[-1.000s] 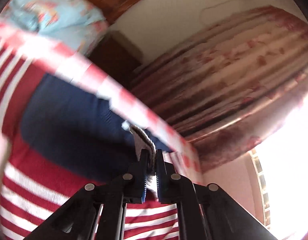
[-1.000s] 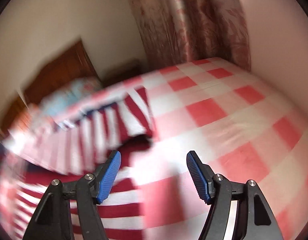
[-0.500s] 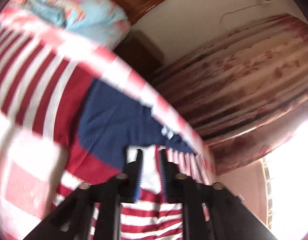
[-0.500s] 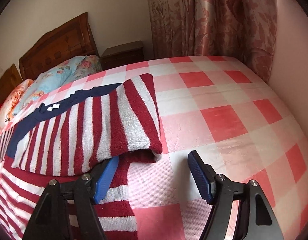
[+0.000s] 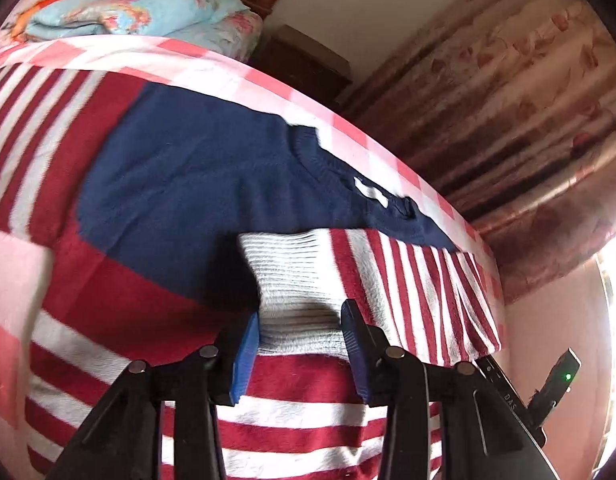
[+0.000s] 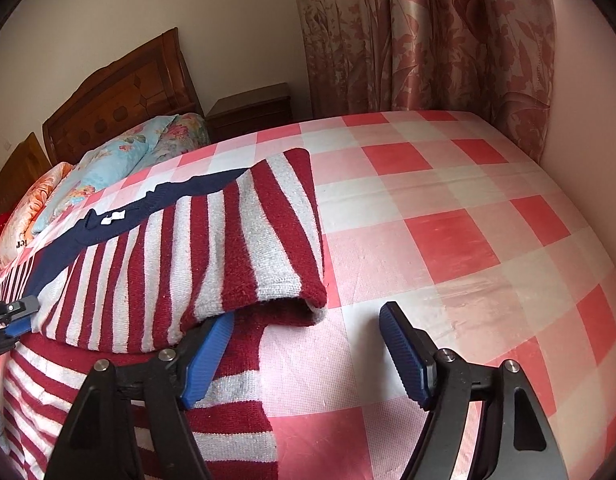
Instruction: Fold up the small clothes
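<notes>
The striped sweater is lying on the bed, its sleeve sitting folded across, so both grippers, left and right, are hanging open, holding nothing.

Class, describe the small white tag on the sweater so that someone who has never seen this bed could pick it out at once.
Start at the checked red and white bed, then find the striped sweater lying on its left part. Follow its navy yoke up to the ribbed neckline. The tag sits just inside that collar: the only small white patch on plain navy, unlike the wide grey-white stripes nearby.
</notes>
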`<action>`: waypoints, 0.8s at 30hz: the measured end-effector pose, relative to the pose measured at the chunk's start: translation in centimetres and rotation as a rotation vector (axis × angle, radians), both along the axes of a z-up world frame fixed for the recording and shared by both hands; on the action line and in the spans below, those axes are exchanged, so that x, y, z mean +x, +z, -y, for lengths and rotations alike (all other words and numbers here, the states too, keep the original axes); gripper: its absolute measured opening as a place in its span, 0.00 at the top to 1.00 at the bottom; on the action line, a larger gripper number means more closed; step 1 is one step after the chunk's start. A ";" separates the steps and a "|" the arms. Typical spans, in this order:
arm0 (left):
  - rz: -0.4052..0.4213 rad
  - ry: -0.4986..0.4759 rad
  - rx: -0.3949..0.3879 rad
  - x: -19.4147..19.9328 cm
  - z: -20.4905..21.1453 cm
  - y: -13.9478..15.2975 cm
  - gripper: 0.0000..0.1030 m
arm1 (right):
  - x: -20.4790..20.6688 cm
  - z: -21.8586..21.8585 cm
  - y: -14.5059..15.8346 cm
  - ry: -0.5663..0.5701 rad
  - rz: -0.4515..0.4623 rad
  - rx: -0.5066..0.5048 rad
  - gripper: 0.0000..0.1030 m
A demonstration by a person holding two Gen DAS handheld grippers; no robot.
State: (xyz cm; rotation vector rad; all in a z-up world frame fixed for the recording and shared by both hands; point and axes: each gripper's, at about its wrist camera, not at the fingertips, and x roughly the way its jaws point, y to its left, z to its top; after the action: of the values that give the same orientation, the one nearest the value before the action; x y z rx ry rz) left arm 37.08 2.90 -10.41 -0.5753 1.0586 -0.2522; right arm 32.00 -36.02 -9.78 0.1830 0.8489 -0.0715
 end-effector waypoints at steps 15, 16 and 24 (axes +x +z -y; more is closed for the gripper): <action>0.207 0.071 -0.086 -1.6 -8.1 8.3 0.93 | -0.2 -0.2 0.1 0.020 0.011 0.011 0.00; 0.186 0.070 -0.081 -1.5 -8.3 7.5 0.93 | -0.1 -0.3 0.0 0.019 0.005 0.005 0.00; 0.062 0.181 -0.117 -3.6 -10.7 0.4 0.93 | -0.1 -0.1 -0.1 0.006 -0.001 -0.001 0.00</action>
State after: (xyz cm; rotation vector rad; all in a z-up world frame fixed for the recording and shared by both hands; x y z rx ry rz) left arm 33.51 13.57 -9.99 -0.7598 0.9300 -0.1725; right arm 31.94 -35.91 -9.85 0.1790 0.8503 -0.0662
